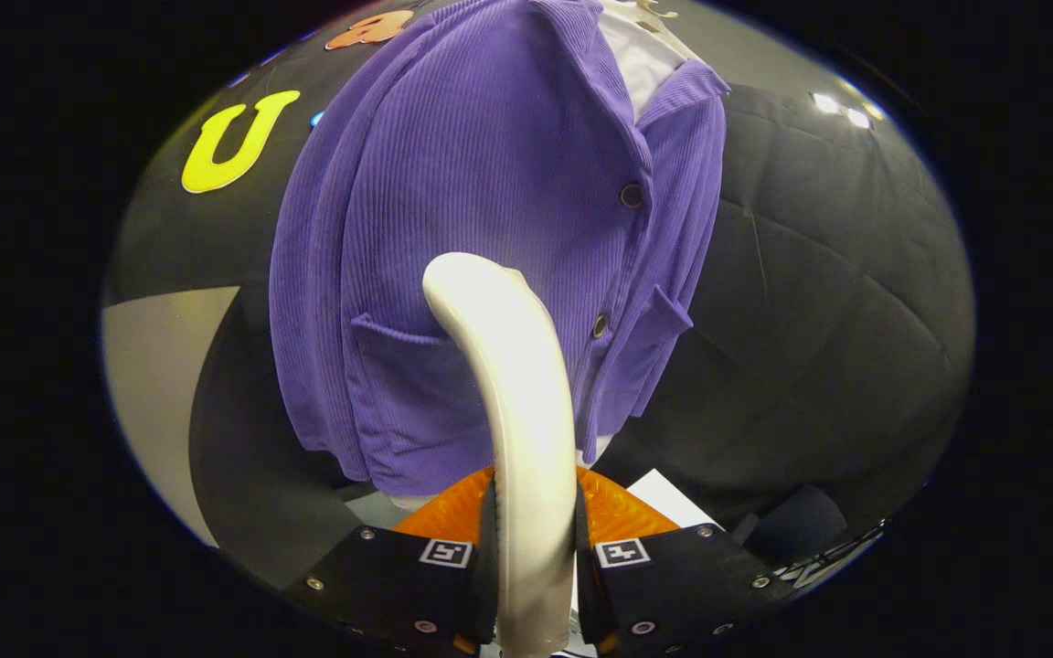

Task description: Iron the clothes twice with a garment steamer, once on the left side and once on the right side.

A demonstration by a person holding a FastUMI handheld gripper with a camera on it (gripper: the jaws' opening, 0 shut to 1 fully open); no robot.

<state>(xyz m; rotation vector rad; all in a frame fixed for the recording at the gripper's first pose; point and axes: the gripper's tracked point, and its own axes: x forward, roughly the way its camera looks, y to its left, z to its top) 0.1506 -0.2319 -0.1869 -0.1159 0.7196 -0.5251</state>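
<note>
The garment steamer point(517, 393) is running straight up from between the fingers and curving forward at its top, so its head end is lying against or just short of the purple corduroy jacket point(481, 228); whether it is touching the cloth cannot be told. Its long axis is lining up with the gripper's forward direction and with the vertical hang of the jacket.

The gripper point(534, 557) is clamping the steamer's pale handle, one finger pressing on each side of it.

The jacket is hanging directly ahead of the fingers and beyond the steamer. Its button placket point(622, 247), carrying two visible buttons, is running down to the right of the steamer's head. The broad panel with the patch pocket point(398, 366) is lying to the left of the placket, and the steamer's head is sitting over that panel, near the pocket's top edge. The narrower panel with a second pocket point(664, 320) is lying on the far side of the placket.

Judgement: the coming pass is depending on this offset. The head is already standing on the wider panel, so a stroke along the jacket's long axis is the likely move; the other panel is requiring a sideways shift across the placket.

A white collar lining point(641, 55) is showing at the neck. Behind the jacket the black booth wall point(819, 274) is hanging.
</note>
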